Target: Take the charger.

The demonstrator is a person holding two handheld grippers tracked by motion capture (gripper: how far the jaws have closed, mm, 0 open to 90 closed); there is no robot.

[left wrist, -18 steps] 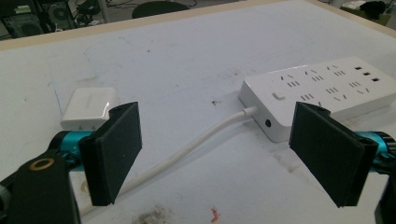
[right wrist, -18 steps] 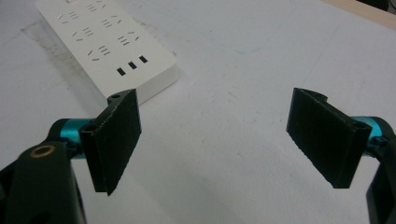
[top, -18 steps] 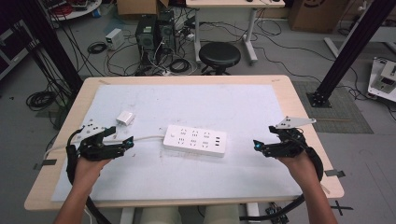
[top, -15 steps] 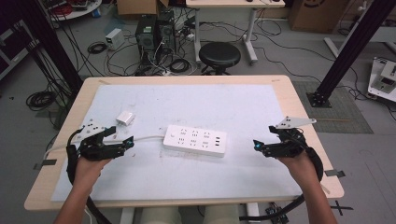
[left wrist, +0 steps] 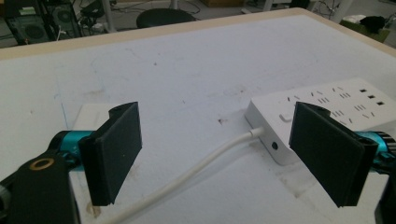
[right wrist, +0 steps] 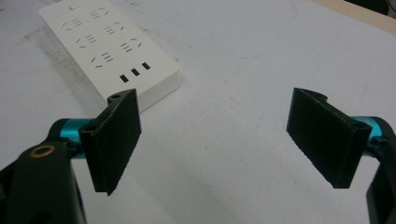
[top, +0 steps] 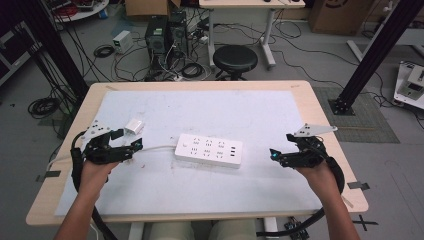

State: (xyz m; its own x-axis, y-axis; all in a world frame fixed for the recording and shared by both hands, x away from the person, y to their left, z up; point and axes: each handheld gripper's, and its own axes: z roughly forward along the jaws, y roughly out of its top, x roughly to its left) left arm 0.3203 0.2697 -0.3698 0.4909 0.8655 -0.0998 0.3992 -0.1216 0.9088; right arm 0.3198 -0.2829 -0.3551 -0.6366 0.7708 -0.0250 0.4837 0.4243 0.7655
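Mid-table on white mat: power strip (top: 208, 150), flat, cord (left wrist: 187, 177) trailing toward left gripper (top: 131, 147). Small white adapter (top: 133, 126) nearby. Both grippers spread wide, holding nothing; right gripper (top: 274, 154) well apart from strip. Strip prob. rigid plastic, light-ish, smooth, may slip; grab across narrow width nr ends. Cord floppy.

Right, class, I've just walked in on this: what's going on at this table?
A person sits at a table with a two-jaw gripper in each hand. Between them lies a white power strip, its cable running off toward the left gripper. A small white plug block rests just beyond that gripper. The right gripper hovers past the strip's other end. Both grippers are open and hold nothing, so no handling has begun.
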